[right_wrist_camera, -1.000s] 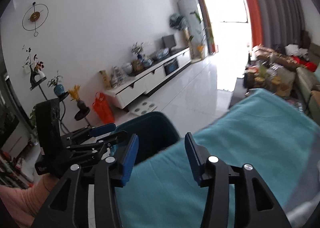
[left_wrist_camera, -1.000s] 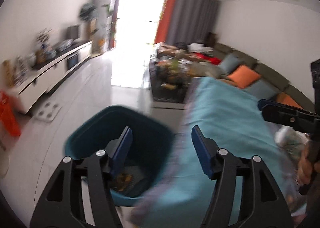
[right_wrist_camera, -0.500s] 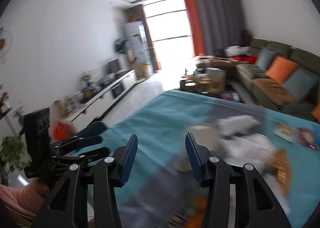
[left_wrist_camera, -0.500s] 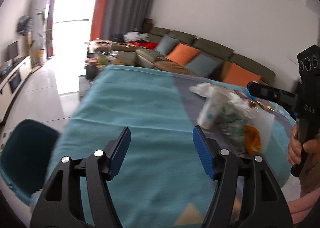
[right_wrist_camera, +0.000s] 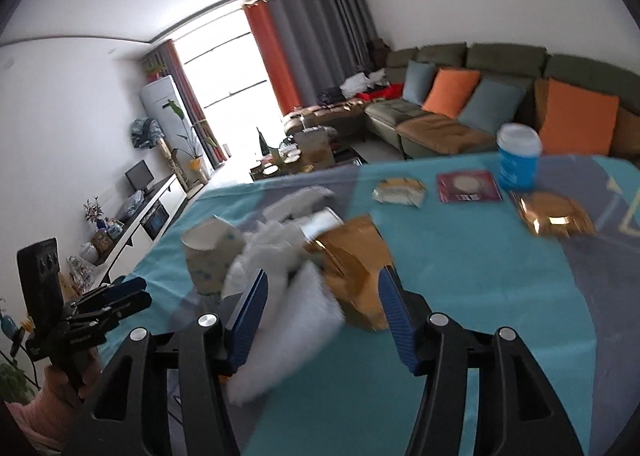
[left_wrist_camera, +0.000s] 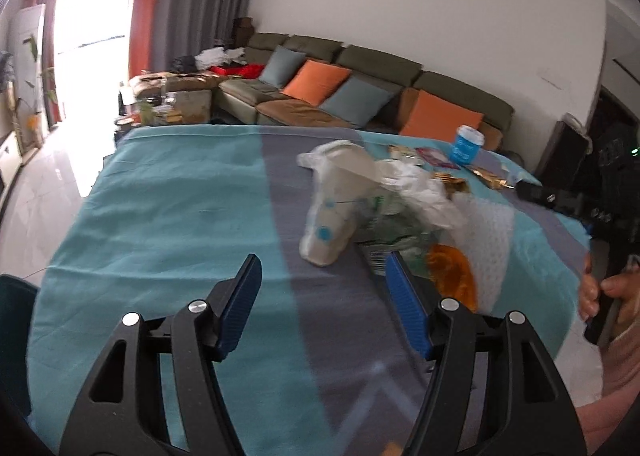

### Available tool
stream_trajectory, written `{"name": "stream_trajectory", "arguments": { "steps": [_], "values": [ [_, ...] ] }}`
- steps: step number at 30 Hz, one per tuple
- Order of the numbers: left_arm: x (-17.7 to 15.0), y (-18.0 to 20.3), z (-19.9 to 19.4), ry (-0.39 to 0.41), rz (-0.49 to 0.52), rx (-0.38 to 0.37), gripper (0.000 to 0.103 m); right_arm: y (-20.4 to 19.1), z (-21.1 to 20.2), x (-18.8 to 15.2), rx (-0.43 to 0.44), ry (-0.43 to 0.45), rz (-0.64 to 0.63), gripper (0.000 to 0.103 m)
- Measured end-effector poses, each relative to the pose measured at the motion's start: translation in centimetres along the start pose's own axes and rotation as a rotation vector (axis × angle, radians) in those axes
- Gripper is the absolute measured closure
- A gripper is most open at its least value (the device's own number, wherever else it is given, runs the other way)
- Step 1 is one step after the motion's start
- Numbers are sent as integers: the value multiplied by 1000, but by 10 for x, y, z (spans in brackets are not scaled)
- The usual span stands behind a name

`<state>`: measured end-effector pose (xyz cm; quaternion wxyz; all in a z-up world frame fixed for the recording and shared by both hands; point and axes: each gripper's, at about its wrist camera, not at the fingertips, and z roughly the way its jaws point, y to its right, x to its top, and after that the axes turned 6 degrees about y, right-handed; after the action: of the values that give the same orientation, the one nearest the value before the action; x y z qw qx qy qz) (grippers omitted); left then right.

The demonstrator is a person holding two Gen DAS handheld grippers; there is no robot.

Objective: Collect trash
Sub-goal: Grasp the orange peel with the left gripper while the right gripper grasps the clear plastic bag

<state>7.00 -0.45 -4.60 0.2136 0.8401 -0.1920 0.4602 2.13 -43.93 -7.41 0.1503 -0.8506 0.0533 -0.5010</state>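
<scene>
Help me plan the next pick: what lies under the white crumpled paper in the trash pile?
Under the white crumpled paper show a green-printed wrapper and an orange wrapper, beside a tipped paper cup. Anything deeper is covered.

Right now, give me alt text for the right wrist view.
The open right gripper hovers over a pile of trash: white foam wrap, a gold bag and a tipped paper cup on a teal tablecloth. A blue cup stands farther back.
</scene>
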Motion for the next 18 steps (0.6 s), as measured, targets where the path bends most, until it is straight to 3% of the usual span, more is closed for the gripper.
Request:
{"name": "stream_trajectory", "arguments": {
  "steps": [4,10,13,15,18],
  "values": [
    [-5,22,6,-33,25,-94,39,8,1,-11,37,-36,53,47],
    [-14,57,19,-77,64,-177,39,13,5,-21,116,-71,118,51],
    [-19,73,22,-86,90,-208,42,8,5,-24,150,-76,116,60],
    [-23,83,25,-102,107,-228,46,5,4,-25,158,-79,115,71],
    [-27,93,36,-134,109,-248,61,7,5,-26,171,-81,126,83]
  ]
}}
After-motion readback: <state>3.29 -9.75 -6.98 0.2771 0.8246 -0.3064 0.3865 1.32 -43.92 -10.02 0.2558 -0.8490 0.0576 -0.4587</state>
